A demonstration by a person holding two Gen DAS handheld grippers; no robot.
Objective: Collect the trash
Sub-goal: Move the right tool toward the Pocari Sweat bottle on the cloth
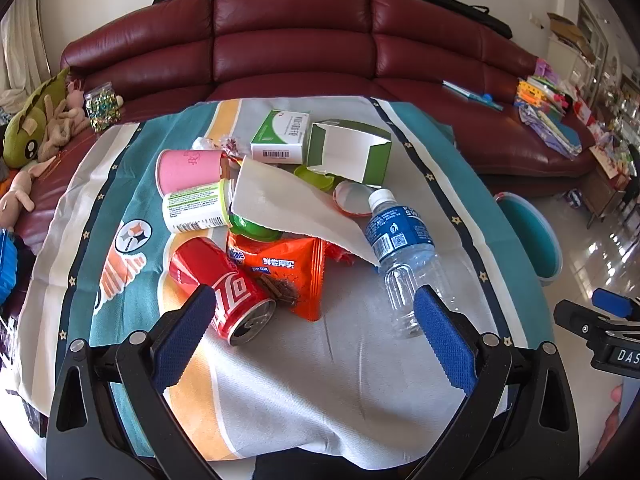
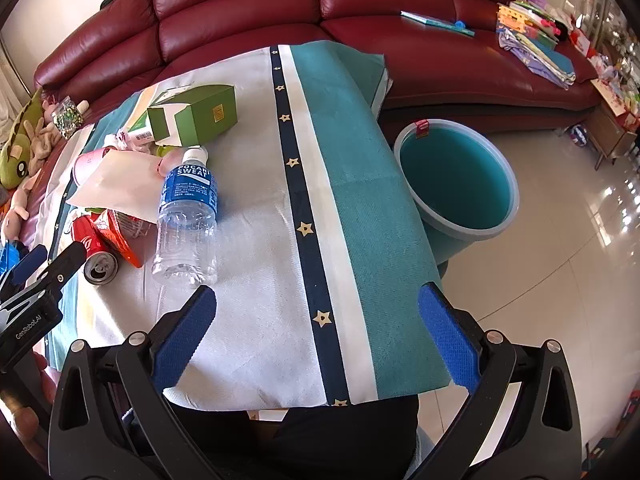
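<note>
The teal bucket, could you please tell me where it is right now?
In the right wrist view the teal bucket stands on the tiled floor at the right, beside the cloth-covered table and before the red sofa.

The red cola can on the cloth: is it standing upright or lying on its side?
On its side. The red cola can lies along the cloth, its opened top facing the camera, beside the orange snack bag.

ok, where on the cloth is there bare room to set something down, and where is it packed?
Bare: the grey-white patch of tablecloth between the water bottle and the navy star stripe, plus the teal band beyond it toward the bucket. Also the near edge below the cola can. Packed: the pile around the snack bag, paper sheet and green box.
</note>
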